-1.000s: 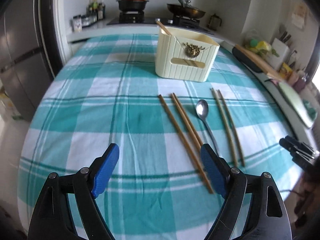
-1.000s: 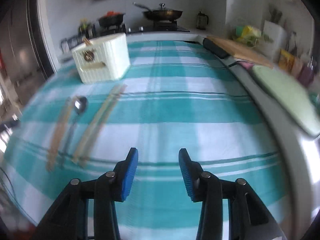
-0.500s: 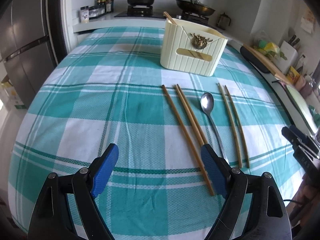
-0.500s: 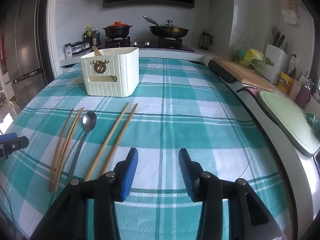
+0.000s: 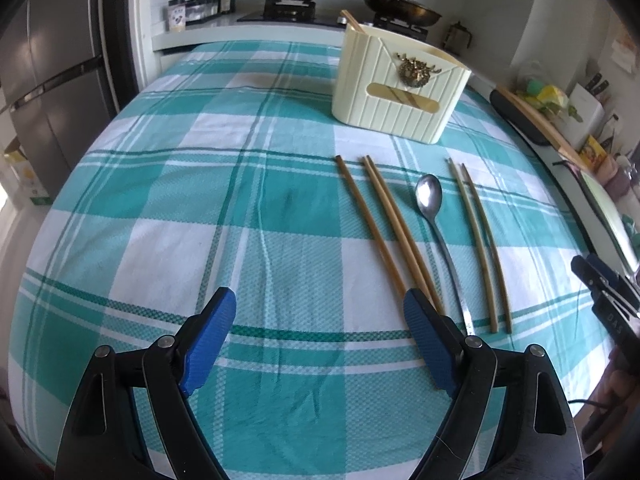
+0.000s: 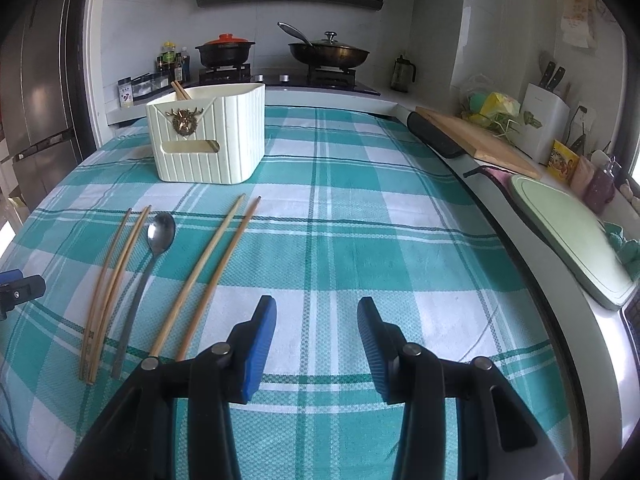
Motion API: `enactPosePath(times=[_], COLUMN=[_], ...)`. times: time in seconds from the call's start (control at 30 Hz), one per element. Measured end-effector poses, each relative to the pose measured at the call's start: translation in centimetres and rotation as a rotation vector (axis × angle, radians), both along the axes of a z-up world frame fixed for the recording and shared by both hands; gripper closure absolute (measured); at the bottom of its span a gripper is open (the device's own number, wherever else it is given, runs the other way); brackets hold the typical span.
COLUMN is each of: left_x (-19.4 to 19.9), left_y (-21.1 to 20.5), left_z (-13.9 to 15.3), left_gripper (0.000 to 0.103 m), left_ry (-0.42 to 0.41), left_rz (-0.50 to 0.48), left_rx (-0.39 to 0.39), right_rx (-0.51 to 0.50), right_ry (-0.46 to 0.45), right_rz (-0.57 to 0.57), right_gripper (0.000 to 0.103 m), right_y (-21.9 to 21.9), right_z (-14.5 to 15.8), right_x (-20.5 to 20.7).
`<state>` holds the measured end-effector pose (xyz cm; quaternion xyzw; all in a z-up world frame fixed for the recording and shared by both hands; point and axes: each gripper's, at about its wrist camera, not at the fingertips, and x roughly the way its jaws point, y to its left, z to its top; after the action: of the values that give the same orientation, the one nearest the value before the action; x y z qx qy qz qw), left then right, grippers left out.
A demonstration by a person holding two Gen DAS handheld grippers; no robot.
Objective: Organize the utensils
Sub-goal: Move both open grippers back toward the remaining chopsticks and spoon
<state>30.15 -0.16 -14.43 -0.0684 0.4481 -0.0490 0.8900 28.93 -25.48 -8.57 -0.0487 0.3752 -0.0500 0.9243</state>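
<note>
Five loose utensils on the checked tablecloth (image 5: 160, 208), all just in front of the cream holder (image 5: 400, 88): brown chopstick pair (image 5: 384, 232) front-left of holder, spoon (image 5: 434, 216) straight in front, bowl end toward holder, thinner pale chopstick pair (image 5: 478, 240) front-right. Lying roughly parallel, apart from each other, none touching the holder. One chopstick (image 5: 352, 22) already standing in the holder at its far-left corner, sticking out above the rim.

Left gripper (image 5: 320, 344) low over the cloth, well in front of the holder, fingers wide apart, nothing between them. Right-hand blue pad (image 5: 424, 344) sitting over or against the near ends of the brown pair; contact not clear. Right gripper (image 6: 316, 344) also in front of the holder, off to the holder's right side, fingers partly apart, empty, bare cloth beneath. Near ends of brown pair just left of its left pad (image 6: 260, 344).

Step, judged: early pickup phase, approach to first loose item, most likely brown pair by left gripper. Nothing gripped yet.

Next move, judged: shift left gripper sideways to straddle brown pair, lower until pads flank both sticks, close, lift, carry to holder, tip upright, drop in beside standing chopstick. Thin sticks flat on cloth, likely to roll or split on closing; low pad placement needed. Spoon close by, risk of nudging.
</note>
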Motion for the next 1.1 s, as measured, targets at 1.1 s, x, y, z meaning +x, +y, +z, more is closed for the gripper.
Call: enactPosePath(times=[1.1], left_x=[3.4], left_y=[-1.3], left_z=[-2.1], left_gripper=[0.015], left_ry=[0.054], left_rz=[0.039], left_rx=[-0.058], right_rx=[0.171], right_ry=[0.082], right_rz=[0.142], right_gripper=[0.060], right_y=[1.5], right_z=[-2.2], right_x=[2.4])
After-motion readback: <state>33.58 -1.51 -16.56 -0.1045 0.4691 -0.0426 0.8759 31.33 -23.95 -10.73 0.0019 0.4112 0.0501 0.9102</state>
